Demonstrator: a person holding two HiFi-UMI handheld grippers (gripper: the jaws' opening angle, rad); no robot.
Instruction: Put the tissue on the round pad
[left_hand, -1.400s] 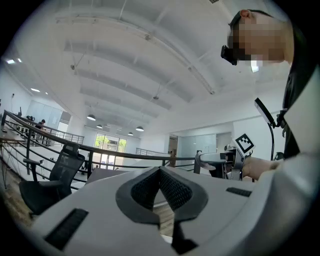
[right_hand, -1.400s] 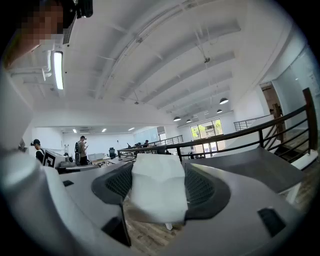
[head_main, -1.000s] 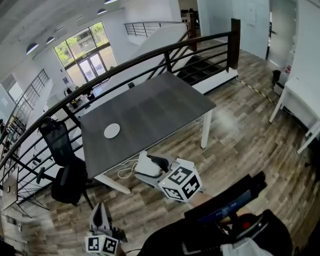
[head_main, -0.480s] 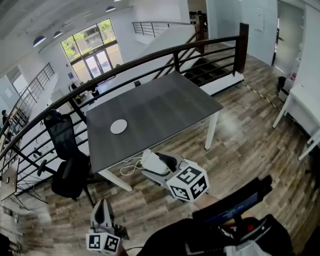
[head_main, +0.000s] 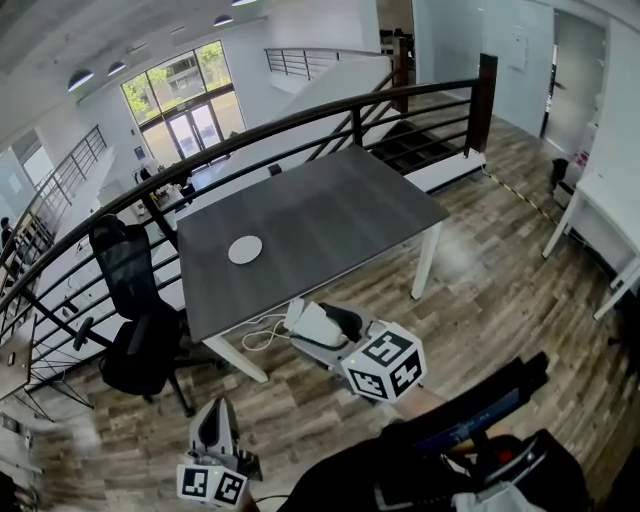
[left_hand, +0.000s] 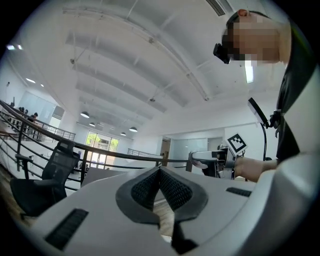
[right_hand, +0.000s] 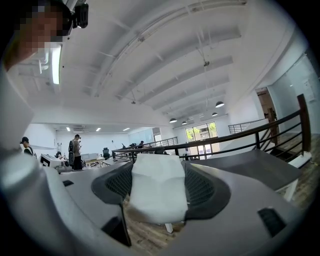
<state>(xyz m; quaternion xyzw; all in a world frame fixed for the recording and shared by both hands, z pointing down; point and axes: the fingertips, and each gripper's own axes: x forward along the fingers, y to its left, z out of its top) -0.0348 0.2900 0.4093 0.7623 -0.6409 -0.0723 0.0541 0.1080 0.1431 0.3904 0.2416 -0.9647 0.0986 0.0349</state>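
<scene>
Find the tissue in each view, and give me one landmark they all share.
Head view: lower middle, the white tissue in the right gripper.
Left gripper view: right of centre, a small pale shape at the right gripper's tip; probably the tissue, but too small to confirm.
Right gripper view: centre, clamped between the jaws.
Shared landmark: the dark railing.

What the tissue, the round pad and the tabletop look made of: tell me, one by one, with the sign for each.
The tissue looks like soft paper: matte white, faint fold creases. The round pad is a flat, smooth white disc; too small to tell, perhaps plastic or silicone. The tabletop seems laminate or wood-look board: matte dark grey with faint grain streaks.
</scene>
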